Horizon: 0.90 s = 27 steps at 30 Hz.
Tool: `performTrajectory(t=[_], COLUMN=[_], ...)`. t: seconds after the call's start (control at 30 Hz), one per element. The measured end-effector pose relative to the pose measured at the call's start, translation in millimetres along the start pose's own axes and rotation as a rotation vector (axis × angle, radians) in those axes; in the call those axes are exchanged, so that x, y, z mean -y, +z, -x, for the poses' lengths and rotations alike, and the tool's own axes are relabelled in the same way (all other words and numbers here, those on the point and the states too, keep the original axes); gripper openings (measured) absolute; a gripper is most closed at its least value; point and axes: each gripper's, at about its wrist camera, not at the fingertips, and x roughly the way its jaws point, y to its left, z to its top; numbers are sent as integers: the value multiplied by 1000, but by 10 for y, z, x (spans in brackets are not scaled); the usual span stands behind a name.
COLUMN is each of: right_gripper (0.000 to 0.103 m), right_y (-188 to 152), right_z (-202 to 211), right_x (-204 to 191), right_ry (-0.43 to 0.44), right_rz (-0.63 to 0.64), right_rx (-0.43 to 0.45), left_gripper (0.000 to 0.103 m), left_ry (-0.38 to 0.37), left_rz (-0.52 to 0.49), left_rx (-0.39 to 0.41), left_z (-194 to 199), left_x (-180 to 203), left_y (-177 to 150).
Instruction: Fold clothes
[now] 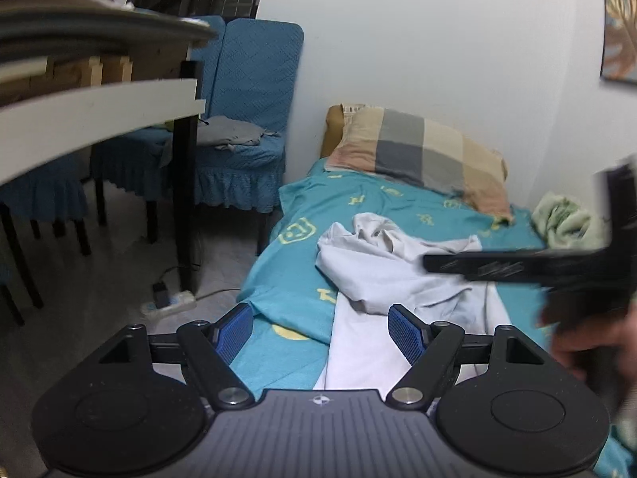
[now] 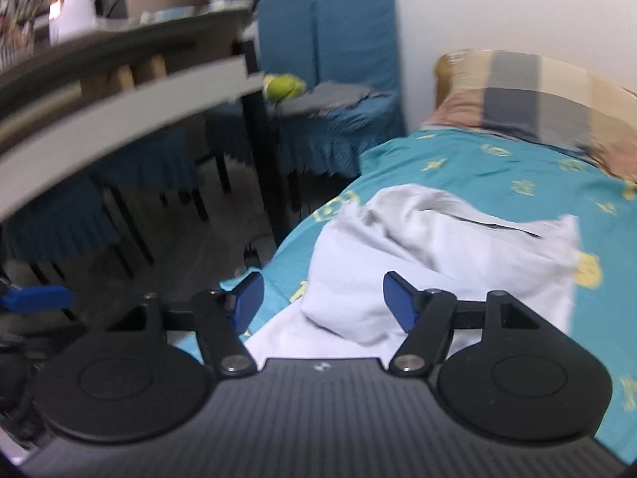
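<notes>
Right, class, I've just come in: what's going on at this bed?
A person holds a gripper in each hand over a crumpled white garment lying on a teal bedsheet. The left gripper and the right gripper both have open jaws with nothing gripped. The garment is not yet folded.

Right gripper [image 1: 517,267] blurred, perhaps edge-cropped
</notes>
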Motion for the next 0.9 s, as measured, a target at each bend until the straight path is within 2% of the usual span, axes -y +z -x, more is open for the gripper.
performTrajectory(t=[0.13, 0.2, 0.23, 0.27, 0.3, 0.37, 0.5, 0.6, 0.7, 0.77, 0.9], right_gripper=[66, 58, 40, 18, 9, 8, 7, 6, 6, 6, 6], right_y=[-96, -176, -215, -254, -289, -202, 236, 547, 697, 662, 335], right_z=[-602, -834, -936, -990, -1039, -980, -815, -820, -864, -958, -1198], right_x=[-207, -297, -328, -336, -340, -258, 78, 496, 957, 1274, 1853], right_ry=[-36, -84, -111, -151, -188, -188, -143, -161, -203, -262, -340], right_rz=[158, 256, 299, 338, 374, 336, 104, -123, -322, -426, -596], right_rx=[-100, -156, -184, -198, -209, -150, 0, 66, 114, 113, 55], left_gripper=[77, 77, 77, 77, 77, 77, 77, 77, 77, 77, 77], left_ry=[-12, -25, -30, -35, -38, -44, -63, -57, -56, -51, -45], left_rz=[38, 55, 61, 66, 69, 72, 79, 69, 61, 50, 40], left_rx=[-20, -47, -60, -72, -82, -94, -109, -116, -132, -146, -164], left_z=[-166, -241, -265, -287, -298, -300, -281, -311, -363, -409, -503], left_x=[-183, -243, -263, -279, -280, -282, -249, -203, -177, -157, -135], left_y=[-22, -45, -57, -68, -84, -104, -145, -164, -188, -205, -227])
